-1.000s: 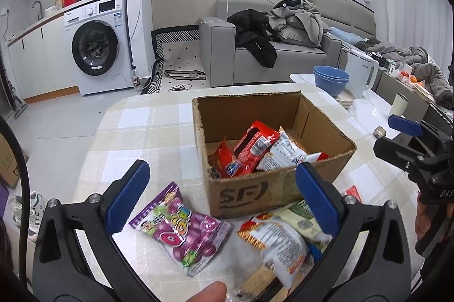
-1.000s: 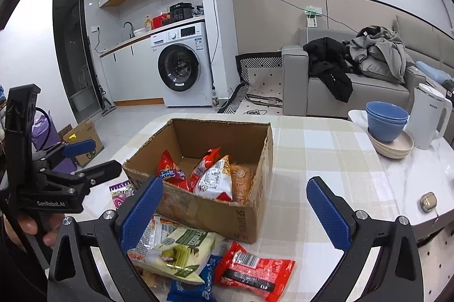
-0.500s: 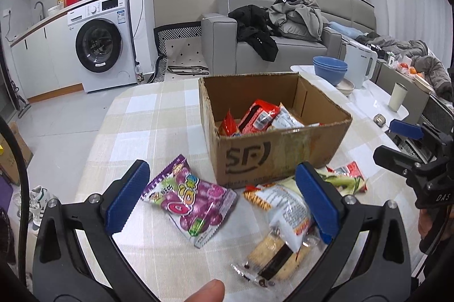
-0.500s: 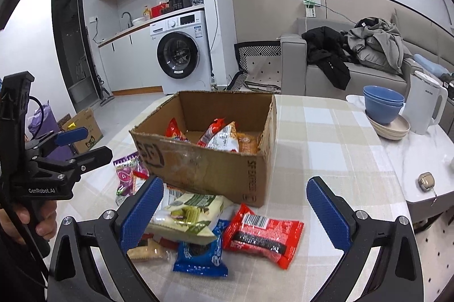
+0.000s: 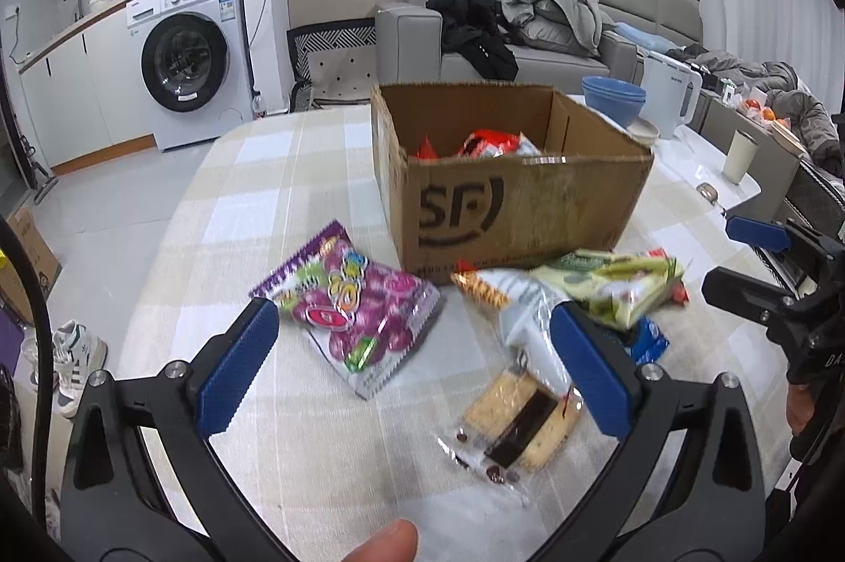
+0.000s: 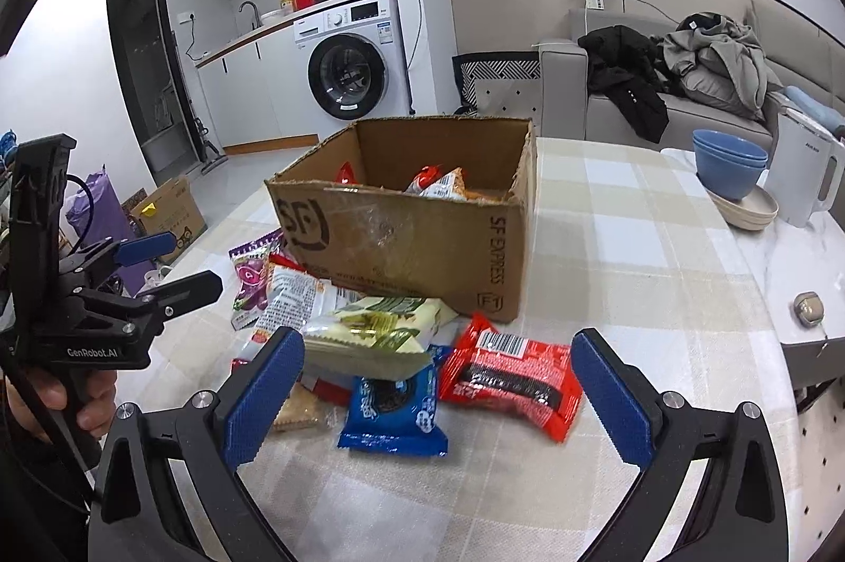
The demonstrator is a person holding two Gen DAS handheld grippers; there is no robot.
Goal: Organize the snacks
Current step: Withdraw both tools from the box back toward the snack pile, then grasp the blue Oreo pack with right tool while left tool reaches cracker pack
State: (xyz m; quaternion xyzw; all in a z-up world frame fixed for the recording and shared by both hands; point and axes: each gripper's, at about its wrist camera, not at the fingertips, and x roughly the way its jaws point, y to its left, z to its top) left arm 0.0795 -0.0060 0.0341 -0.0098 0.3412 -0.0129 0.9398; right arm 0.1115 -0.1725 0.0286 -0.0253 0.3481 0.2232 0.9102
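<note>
An open cardboard box [image 5: 523, 197] [image 6: 417, 229] holds several snack packs on the checked table. In front of it lie loose snacks: a purple candy bag [image 5: 354, 303] [image 6: 251, 277], a clear-wrapped biscuit pack [image 5: 520, 424], a white-and-orange pack [image 5: 517, 303], a green-and-white pack [image 5: 618, 284] [image 6: 377, 324], a blue cookie pack [image 6: 396, 409] and a red pack [image 6: 509, 374]. My left gripper [image 5: 417, 366] is open and empty above the purple bag and biscuit. My right gripper [image 6: 435, 395] is open and empty over the blue and red packs.
Stacked blue bowls [image 6: 731, 163] on plates and a white kettle [image 6: 803, 168] stand at the table's right end. A small round object [image 6: 809, 306] lies near the right edge. A sofa [image 5: 528, 34] and washing machine [image 5: 185, 60] stand beyond the table.
Both grippers have pulled back from the box and dropped lower toward the table. The loose snacks in front of the box now sit between the fingers. Both stay open.
</note>
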